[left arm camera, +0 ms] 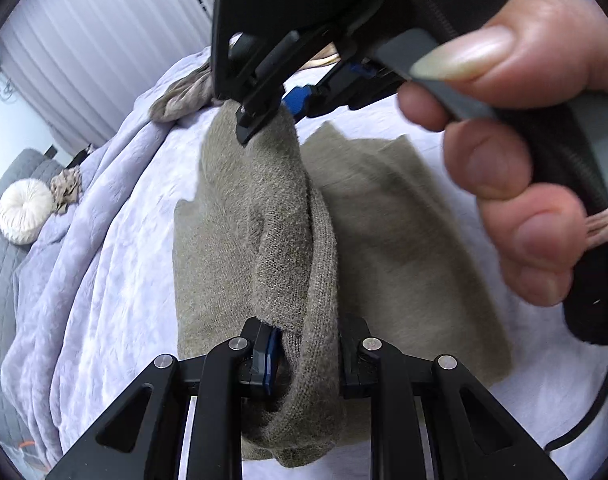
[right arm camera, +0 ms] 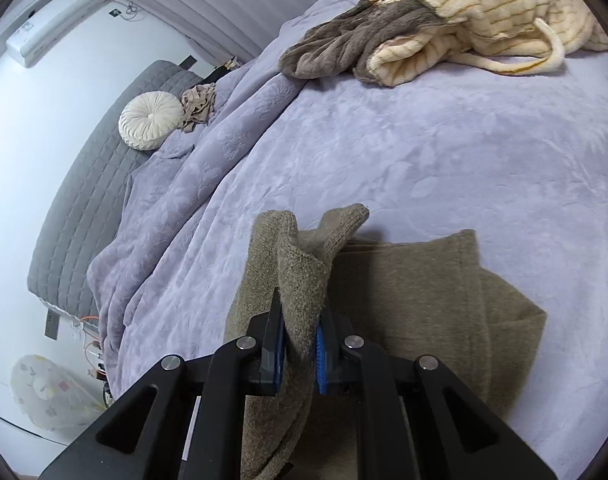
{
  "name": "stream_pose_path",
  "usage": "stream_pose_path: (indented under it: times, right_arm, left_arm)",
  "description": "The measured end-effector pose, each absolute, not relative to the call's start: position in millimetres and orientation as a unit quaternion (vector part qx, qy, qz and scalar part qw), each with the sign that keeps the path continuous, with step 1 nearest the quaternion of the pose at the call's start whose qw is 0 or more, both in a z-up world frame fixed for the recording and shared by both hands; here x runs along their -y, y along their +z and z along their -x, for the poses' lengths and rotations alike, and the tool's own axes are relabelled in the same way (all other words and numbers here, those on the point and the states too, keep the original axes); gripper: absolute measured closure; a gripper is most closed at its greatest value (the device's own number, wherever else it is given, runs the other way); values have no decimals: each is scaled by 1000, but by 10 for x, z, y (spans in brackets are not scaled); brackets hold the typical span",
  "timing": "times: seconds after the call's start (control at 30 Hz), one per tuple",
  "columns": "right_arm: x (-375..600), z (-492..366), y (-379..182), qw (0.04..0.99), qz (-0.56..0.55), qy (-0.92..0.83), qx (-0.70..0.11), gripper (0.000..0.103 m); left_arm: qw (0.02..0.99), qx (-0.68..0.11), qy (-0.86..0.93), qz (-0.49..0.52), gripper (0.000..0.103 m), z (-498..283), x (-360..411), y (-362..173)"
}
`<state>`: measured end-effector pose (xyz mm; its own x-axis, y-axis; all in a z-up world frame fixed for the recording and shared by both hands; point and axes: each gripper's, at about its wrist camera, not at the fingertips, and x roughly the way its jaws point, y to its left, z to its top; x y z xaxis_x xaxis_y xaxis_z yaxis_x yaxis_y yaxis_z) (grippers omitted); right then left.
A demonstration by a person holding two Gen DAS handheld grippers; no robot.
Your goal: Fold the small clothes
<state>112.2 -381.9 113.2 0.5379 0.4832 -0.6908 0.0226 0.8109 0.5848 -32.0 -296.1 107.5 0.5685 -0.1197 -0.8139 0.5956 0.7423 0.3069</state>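
While both pairs of fingers are clamped on the same olive knit garment (left arm camera: 264, 216), its gathered edge rises between them as a raised ridge above the part that lies flat. The left gripper (left arm camera: 304, 356) has its fingers drawn narrow on a thick fold of the knit at the near end, the cloth bulging up between the blue-padded finger (left arm camera: 270, 356) and the black one opposite. At the far end of the ridge, in the left wrist view, the right gripper (left arm camera: 264, 114) pinches the cloth from above, and the person's right hand (left arm camera: 515, 160) wraps its handle close to the lens. In the right wrist view the right gripper (right arm camera: 300, 352) likewise has its fingers closed to a narrow gap around a fold of the garment (right arm camera: 415, 292), with blue pads pressed against both sides of the knit and a floppy tip standing up past them. The rest of the garment lies spread on the lavender blanket (right arm camera: 383, 152) that covers the bed, partly doubled over with a seam line showing. Farther off on the blanket sits a heap of cream striped and brown fleece clothes (right arm camera: 443, 20). Toward the left edge, a round cream cushion (right arm camera: 150, 126) rests on a grey quilted cover (right arm camera: 92, 200), touching a small crumpled beige cloth (right arm camera: 200, 106).
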Motion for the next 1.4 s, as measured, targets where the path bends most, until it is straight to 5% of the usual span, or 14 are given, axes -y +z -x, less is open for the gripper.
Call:
stream_pose_path:
  times: [0.63,1.1,1.13,1.23,1.3,1.37,1.4]
  right_arm:
    - [4500,-818,668,834,-298,80,-458,94]
    - [4578,-764,566,832,-273,50,-481,94]
    - [4582,-745,584,833,-277,51,-477,94]
    - [4567,-648,729,843,-275,51,-460,90]
    - [4581,-556,825,845,-268,36,-461,87]
    - [4609,-423,911,847,-268,23,-459,61]
    - [4615,-318,960,850,-271,11,-452,35]
  left_arm:
    - [802,-391,-189,-409,80,552,3666,553]
    - [797,-409,-245,-372,79,592,3607,699]
    - [793,-419,-260,-357,68,571,3556,744]
    - [793,-436,-302,-300,5,495,3301,985]
    - [808,-418,-317,-267,1,489,3062,1195]
    - [801,-434,-340,-231,1,448,2818,1327]
    - [803,-439,-345,-209,1,412,2660,1373]
